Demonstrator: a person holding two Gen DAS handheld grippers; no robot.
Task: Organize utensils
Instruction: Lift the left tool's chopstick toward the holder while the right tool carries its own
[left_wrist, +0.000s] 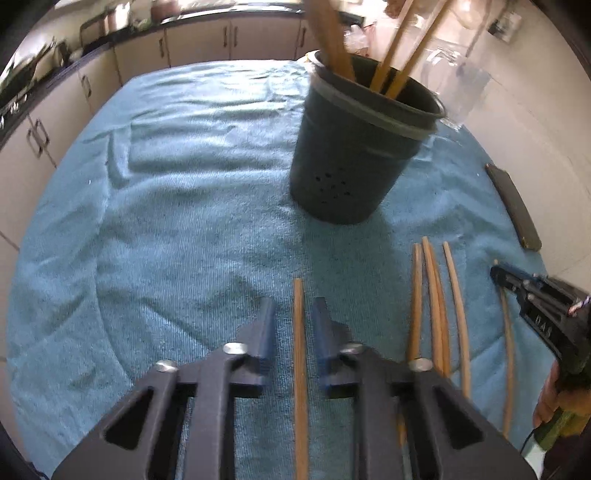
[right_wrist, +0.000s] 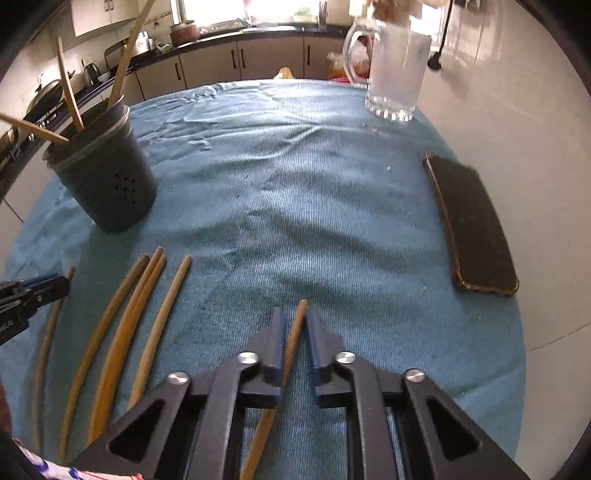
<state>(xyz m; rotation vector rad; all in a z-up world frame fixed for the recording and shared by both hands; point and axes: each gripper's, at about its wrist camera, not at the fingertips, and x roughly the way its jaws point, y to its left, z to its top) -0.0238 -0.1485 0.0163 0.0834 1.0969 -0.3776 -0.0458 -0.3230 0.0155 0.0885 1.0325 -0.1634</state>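
Observation:
Several wooden chopsticks lie on a blue towel (left_wrist: 166, 221). My left gripper (left_wrist: 294, 306) is open, its jaws on either side of one chopstick (left_wrist: 300, 354) without closing on it. Three more chopsticks (left_wrist: 436, 314) lie to its right. My right gripper (right_wrist: 294, 315) has its jaws nearly closed around another chopstick (right_wrist: 291, 343), with a small gap left. A dark holder (left_wrist: 358, 147) with chopsticks standing in it is ahead; it also shows in the right wrist view (right_wrist: 107, 181). The right gripper shows at the left view's right edge (left_wrist: 498, 273).
A black phone (right_wrist: 472, 225) lies on the towel at the right. A glass pitcher (right_wrist: 395, 74) stands at the far right. Loose chopsticks (right_wrist: 125, 332) lie left of the right gripper. Kitchen cabinets (right_wrist: 240, 62) run behind.

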